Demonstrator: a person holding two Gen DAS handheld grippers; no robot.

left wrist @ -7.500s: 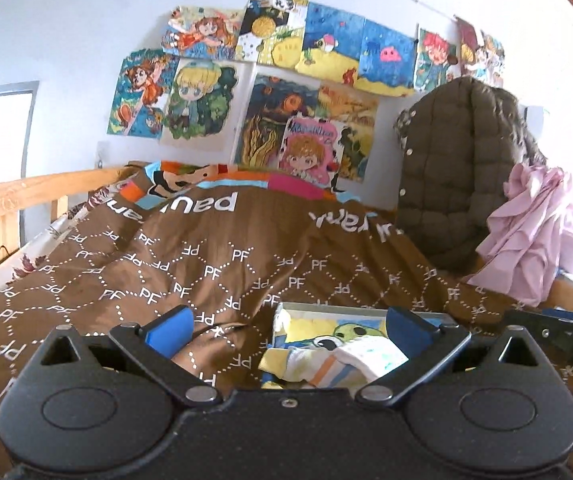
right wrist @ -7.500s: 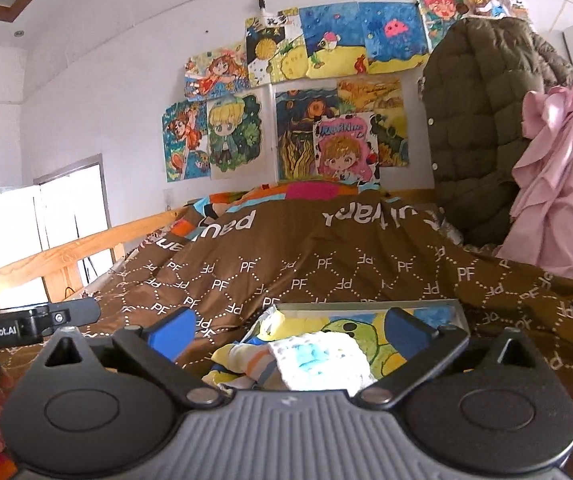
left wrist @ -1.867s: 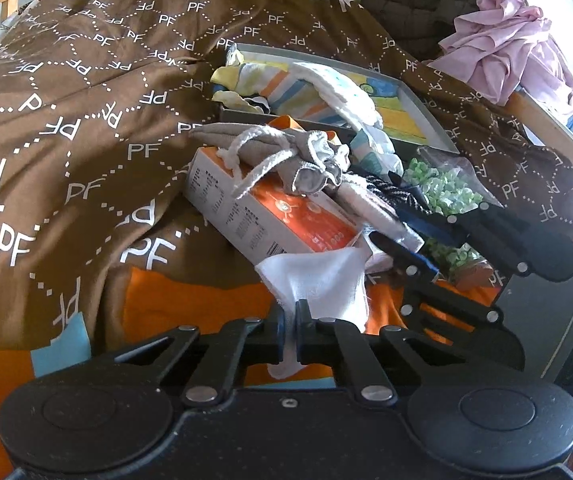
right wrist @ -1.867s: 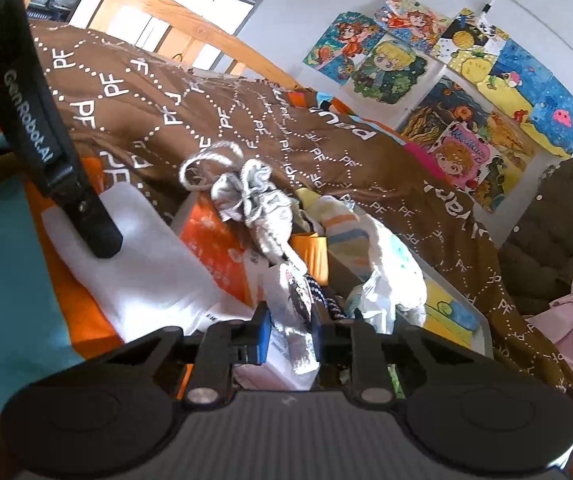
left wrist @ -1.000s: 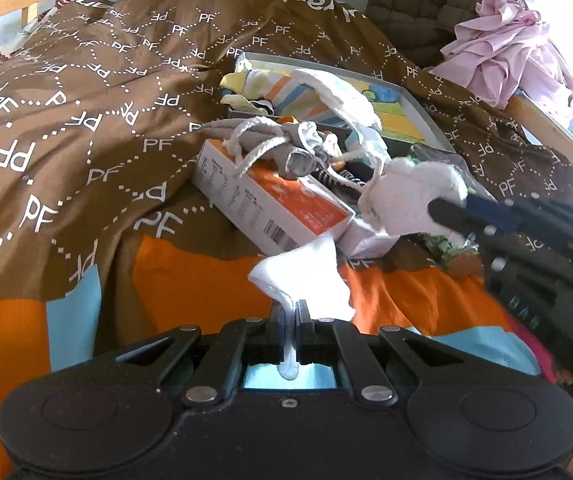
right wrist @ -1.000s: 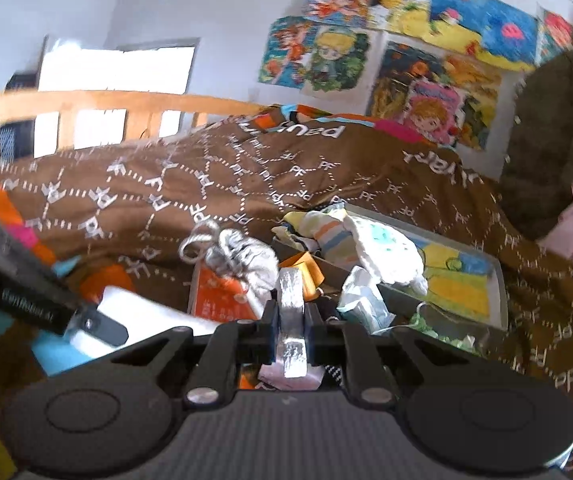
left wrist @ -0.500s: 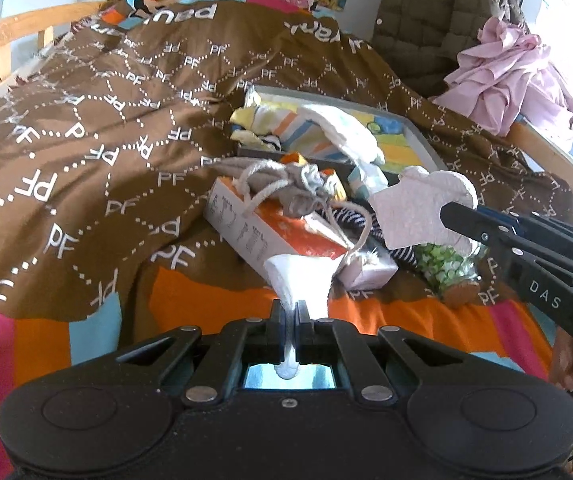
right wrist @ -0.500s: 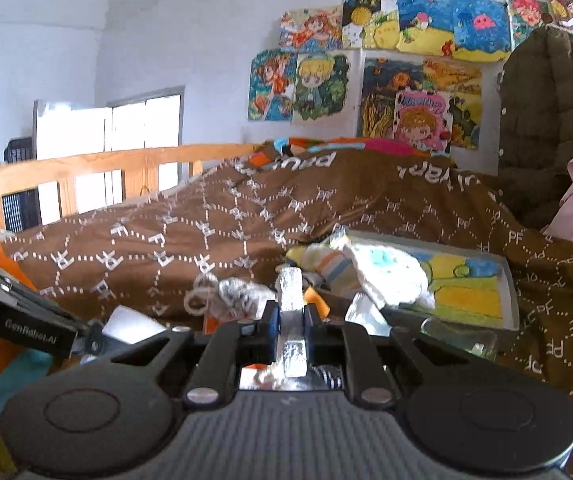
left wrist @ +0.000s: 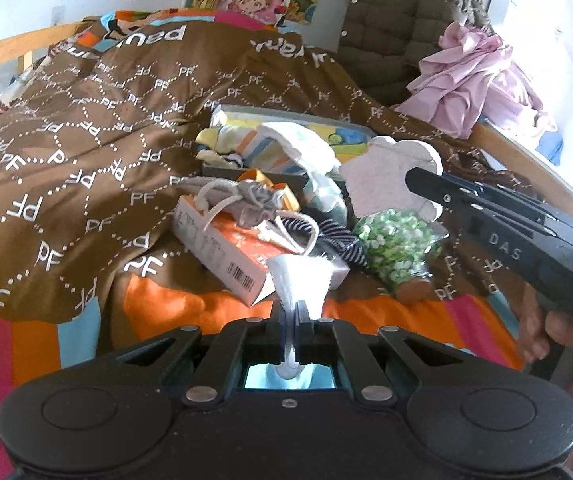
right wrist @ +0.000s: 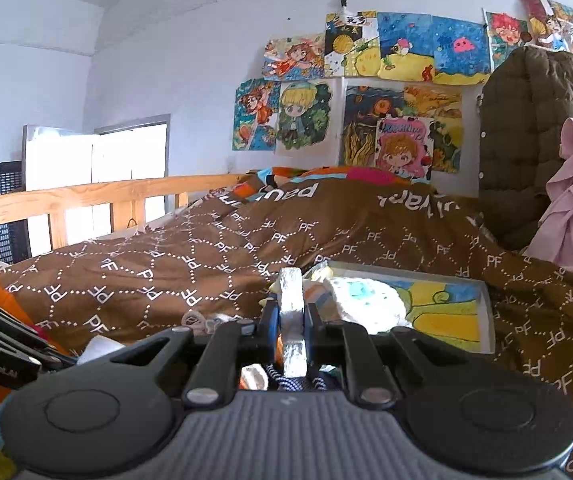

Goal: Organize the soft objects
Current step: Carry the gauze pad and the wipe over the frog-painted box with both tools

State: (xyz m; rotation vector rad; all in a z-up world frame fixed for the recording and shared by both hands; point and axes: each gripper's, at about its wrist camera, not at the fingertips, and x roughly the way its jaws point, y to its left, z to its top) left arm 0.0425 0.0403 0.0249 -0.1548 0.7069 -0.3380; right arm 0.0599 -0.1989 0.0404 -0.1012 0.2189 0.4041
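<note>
White cloth (left wrist: 300, 280) hangs pinched in the tightly closed left gripper (left wrist: 296, 320), lifted clear of the orange box (left wrist: 222, 252) it lay beside two seconds ago. The right gripper (right wrist: 292, 320) clamps a flat white foam-like piece (left wrist: 390, 180), possibly a sponge, which has likewise come up off the pile and now hangs above the bag of green sweets (left wrist: 396, 246). Both soft items have risen over the last second, and both cameras have tipped up toward the shallow tray (right wrist: 484, 320) already holding folded fabrics (left wrist: 270, 148). I judge the pick-up done; carrying both across to the tray comes next.
</note>
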